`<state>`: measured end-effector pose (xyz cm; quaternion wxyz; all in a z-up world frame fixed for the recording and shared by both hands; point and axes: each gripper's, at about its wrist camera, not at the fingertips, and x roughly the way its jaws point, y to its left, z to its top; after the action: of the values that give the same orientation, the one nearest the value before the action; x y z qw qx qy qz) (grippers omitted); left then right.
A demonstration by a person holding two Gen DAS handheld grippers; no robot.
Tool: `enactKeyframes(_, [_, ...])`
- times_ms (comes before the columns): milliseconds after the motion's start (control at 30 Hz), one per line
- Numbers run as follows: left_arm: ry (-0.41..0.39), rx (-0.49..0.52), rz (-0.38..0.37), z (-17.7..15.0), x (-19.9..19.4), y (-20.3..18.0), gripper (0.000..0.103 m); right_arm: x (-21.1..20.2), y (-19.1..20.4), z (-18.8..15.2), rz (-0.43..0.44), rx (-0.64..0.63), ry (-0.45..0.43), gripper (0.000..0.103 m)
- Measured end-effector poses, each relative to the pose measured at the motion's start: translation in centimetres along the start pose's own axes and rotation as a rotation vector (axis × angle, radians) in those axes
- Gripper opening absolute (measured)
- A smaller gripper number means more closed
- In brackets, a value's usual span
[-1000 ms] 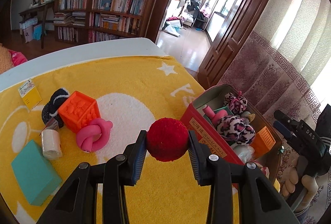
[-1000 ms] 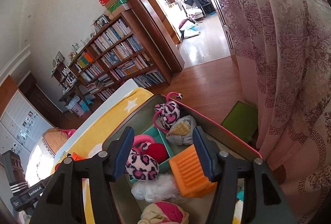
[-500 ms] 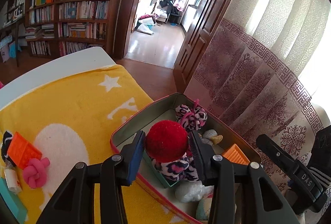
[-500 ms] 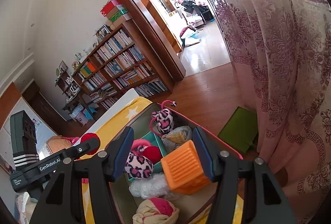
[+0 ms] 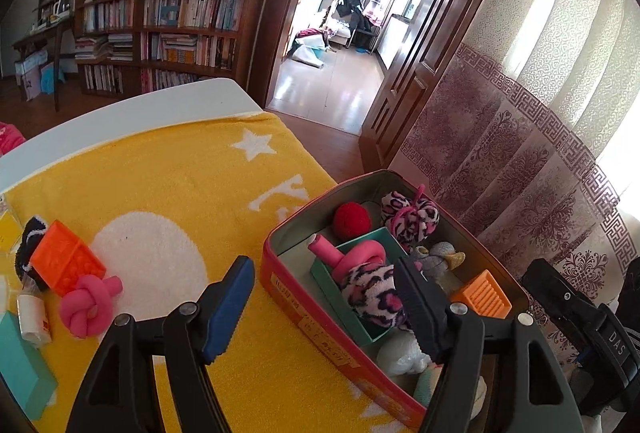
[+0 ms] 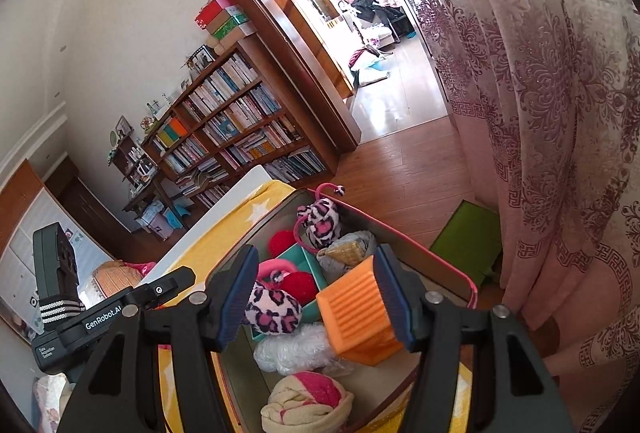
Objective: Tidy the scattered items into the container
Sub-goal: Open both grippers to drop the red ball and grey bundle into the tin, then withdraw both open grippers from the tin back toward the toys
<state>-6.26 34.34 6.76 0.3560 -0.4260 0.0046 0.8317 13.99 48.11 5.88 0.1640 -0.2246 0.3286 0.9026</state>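
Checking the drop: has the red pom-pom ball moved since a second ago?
Yes. The red pom-pom ball left the left gripper, whose jaws are open, and lies in the far corner of the tin box.

Bright daylight through the curtain (image 5: 560,105); glare on the hallway floor (image 5: 320,81); sharp focus; fisheye-curved, dark-vignetted edges

Red pom ball (image 5: 352,220) in tin (image 5: 296,281), far corner.
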Motion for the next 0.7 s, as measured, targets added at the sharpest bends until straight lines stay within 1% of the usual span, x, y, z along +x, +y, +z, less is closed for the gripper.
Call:
enactKeyframes(167, [-0.006,-0.021,0.035,-1.7,-1.2,2.0,0.073,0.0,1.7,-0.6,0.023,-0.028,0.008,0.064])
enactKeyframes(433, [-0.017,-0.121,0.081,-3.9,-3.3,6.9,0.073,0.7,5.1,-2.0,0.058,-0.087,0.045,0.064])
enactKeyframes(700, [-0.081,-0.239,0.148,-6.6,-7.7,12.7,0.073,2.0,8.7,-4.2,0.104,-0.155,0.1,0.064])
